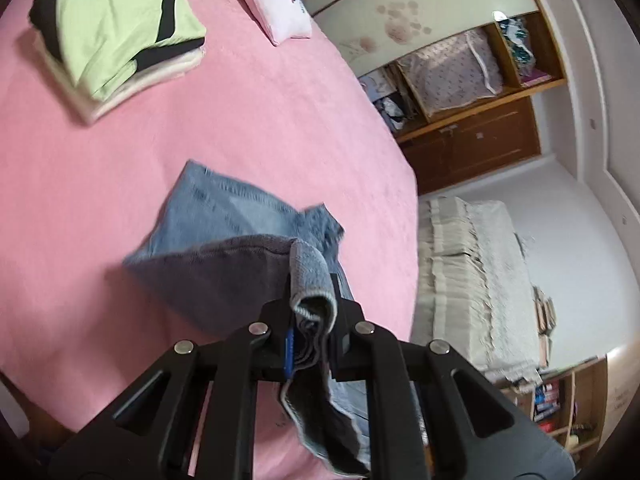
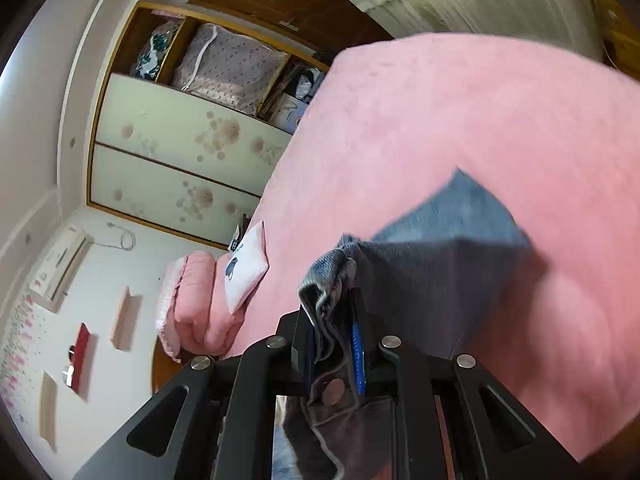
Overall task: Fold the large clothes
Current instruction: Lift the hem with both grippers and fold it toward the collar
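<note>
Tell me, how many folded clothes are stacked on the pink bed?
2 that I can see, both in one stack at the bed's far corner: a green and black top above, a cream piece beneath. More may hide between.

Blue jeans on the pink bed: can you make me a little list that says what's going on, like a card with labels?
garment: blue denim jeans, partly lifted off the bed
surface: pink fuzzy bedspread
left gripper: shut on a fold of the jeans
right gripper: shut on the jeans near a metal button
already folded: lime-green and black top on a cream stack
pillow: small white cushion near the bed's head
</note>
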### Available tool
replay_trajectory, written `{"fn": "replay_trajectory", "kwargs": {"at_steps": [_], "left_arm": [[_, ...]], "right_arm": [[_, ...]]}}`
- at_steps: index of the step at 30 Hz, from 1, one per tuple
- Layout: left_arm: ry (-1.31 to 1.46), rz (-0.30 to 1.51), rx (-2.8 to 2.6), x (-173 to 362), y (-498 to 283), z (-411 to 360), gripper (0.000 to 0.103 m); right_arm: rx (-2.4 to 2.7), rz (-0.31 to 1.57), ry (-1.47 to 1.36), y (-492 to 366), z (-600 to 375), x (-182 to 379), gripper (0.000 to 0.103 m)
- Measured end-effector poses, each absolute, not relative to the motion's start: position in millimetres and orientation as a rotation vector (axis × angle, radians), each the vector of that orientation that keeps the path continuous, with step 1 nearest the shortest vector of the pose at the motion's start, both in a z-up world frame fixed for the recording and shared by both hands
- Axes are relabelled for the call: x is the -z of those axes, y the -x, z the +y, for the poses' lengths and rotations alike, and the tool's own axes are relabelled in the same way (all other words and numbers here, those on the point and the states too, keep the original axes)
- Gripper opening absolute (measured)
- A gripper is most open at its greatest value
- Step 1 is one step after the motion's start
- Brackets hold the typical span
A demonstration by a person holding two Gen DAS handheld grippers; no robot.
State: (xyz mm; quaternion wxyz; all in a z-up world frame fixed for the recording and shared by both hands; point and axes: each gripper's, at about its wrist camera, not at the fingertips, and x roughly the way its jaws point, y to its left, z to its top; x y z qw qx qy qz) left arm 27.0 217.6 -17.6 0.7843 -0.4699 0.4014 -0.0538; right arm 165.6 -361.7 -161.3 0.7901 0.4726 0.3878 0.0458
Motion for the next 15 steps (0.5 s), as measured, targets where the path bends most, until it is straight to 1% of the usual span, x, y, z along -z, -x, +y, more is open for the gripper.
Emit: {"fn": "replay_trajectory", "kwargs": {"at_steps": [3,7,12,15], "left_arm": [[1.035,0.896,0.031,28.7,-73.3,219.3,0.009],[1.074,0.937,-0.079,66.6,-133.9,222.3,0.009],[0.994,1.022,-0.186,120.4,-207.8,206.4,0.009],[0.961,1.077,-0.242,151.7,-237.7,200.5,0.009]], "right_arm": [[-0.072,0.867,-1.041,-208.2,-372.6,169.6,0.014],[-0.022,0.921,-1.068,-259.5,-394.6,191.2,0.014],[0.032,1.046,-1.002,-331.3,-406.6,238.1,0.014],[0.061,1.132,-0.950,-367.1,-401.9,267.4,0.014]]}}
